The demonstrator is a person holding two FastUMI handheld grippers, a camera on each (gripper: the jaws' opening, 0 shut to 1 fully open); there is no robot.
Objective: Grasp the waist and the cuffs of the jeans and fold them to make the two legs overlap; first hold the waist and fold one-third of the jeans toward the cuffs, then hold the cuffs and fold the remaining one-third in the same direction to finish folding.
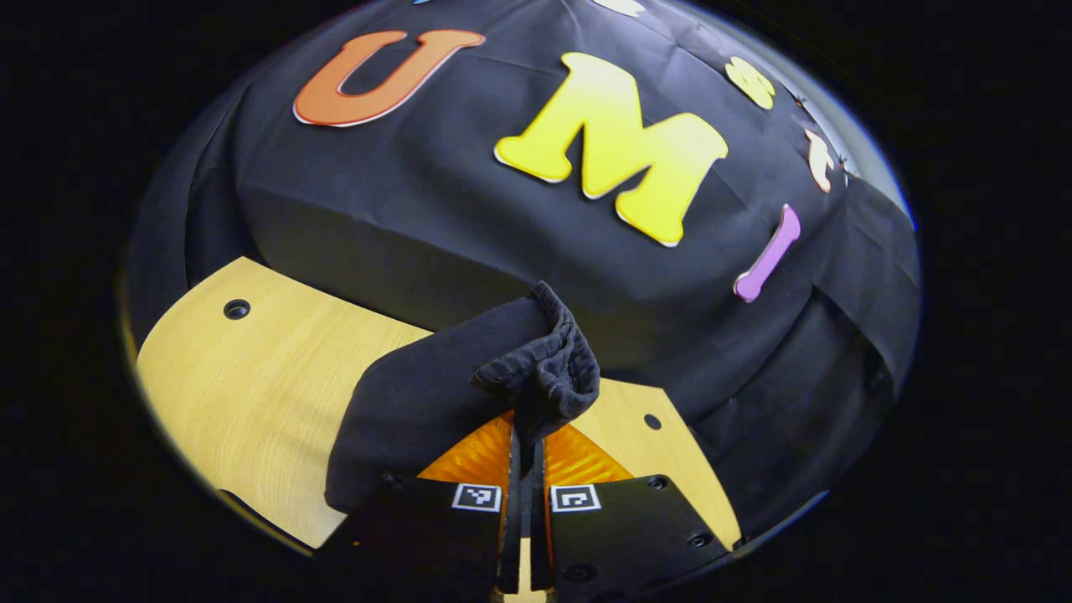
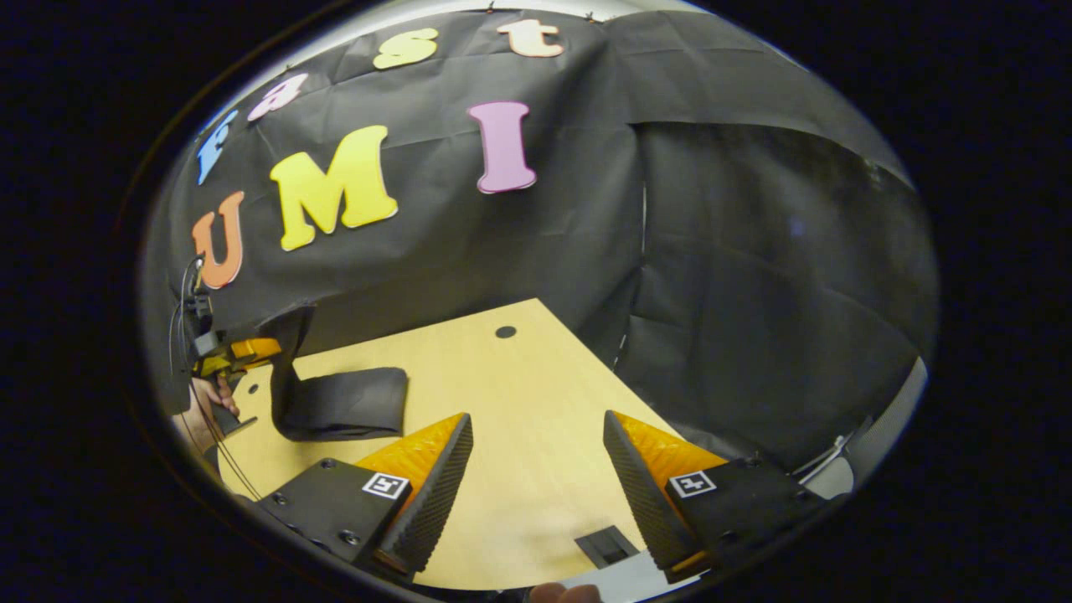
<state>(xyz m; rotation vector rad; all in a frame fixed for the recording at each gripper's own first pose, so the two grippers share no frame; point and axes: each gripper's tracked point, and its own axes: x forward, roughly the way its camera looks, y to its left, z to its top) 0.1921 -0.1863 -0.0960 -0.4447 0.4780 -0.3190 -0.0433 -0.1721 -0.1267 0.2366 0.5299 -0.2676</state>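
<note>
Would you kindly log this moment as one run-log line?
left gripper: shut on jeans, edge lifted | right gripper: open, holding nothing, above table | fold: unfinished

The left gripper (image 1: 528,435) has its fingers pressed together on a bunched edge of the jeans (image 1: 502,377), lifted above the table (image 1: 251,394). The right gripper (image 2: 536,469) hovers over the table, fingers spread wide apart.

table (image 2: 536,394): light wood | on it: dark jeans (image 2: 339,404), partly lifted
</note>
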